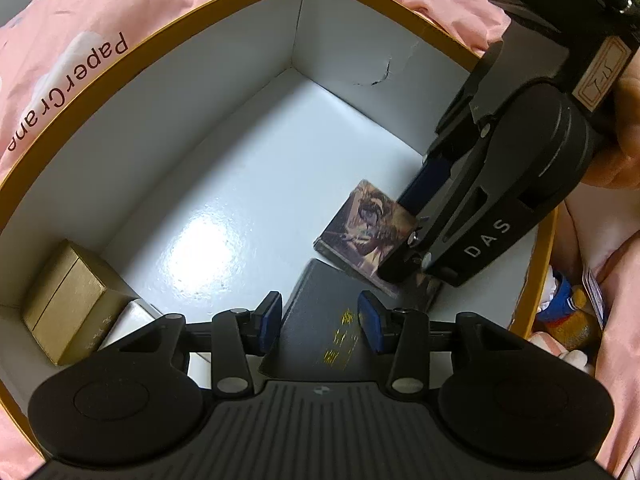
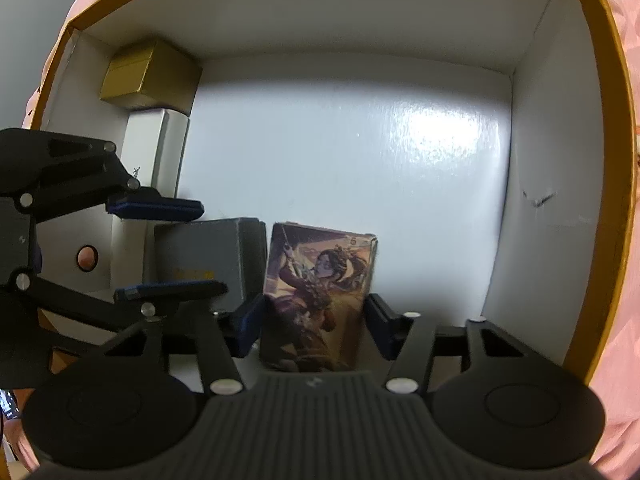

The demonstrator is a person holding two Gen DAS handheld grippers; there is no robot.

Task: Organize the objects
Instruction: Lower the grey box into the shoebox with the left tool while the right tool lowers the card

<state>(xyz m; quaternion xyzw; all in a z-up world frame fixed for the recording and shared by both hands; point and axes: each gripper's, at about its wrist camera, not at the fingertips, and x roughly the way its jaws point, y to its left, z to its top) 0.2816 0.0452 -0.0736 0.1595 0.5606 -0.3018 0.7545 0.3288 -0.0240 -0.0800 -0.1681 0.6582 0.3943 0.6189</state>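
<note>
Illustrated card box (image 2: 318, 280): lying on the floor of the big box, picture side up, showing a dark-haired figure; sitting just beside the grey box, their long edges close together.
Right hand-held gripper (image 2: 316, 320): reaching down into the big box with its blue pads (image 2: 251, 320) flanking the illustrated card box; a slim gap is showing at each side, so the fingers are standing apart and not pressing on it.
Grey box (image 1: 320, 320): lying flat with gold lettering on its lid, between the illustrated card box and the white box.
Left hand-held gripper (image 1: 320, 320): hovering over the grey box, its blue pads (image 1: 269, 320) spread at about the width of that box; whether they are touching its sides I cannot tell, and no grip is showing.
White box (image 2: 158, 152): resting against the wall of the big box, touching the gold box.
Gold box (image 1: 74, 296): sitting in a corner of the big box.
Big box (image 1: 240, 60): open-topped, white inside, with a mustard rim; a small tear is marking one wall.
Pink cloth (image 1: 80, 12): lying around the big box, printed with the words "Paper Crane".
</note>
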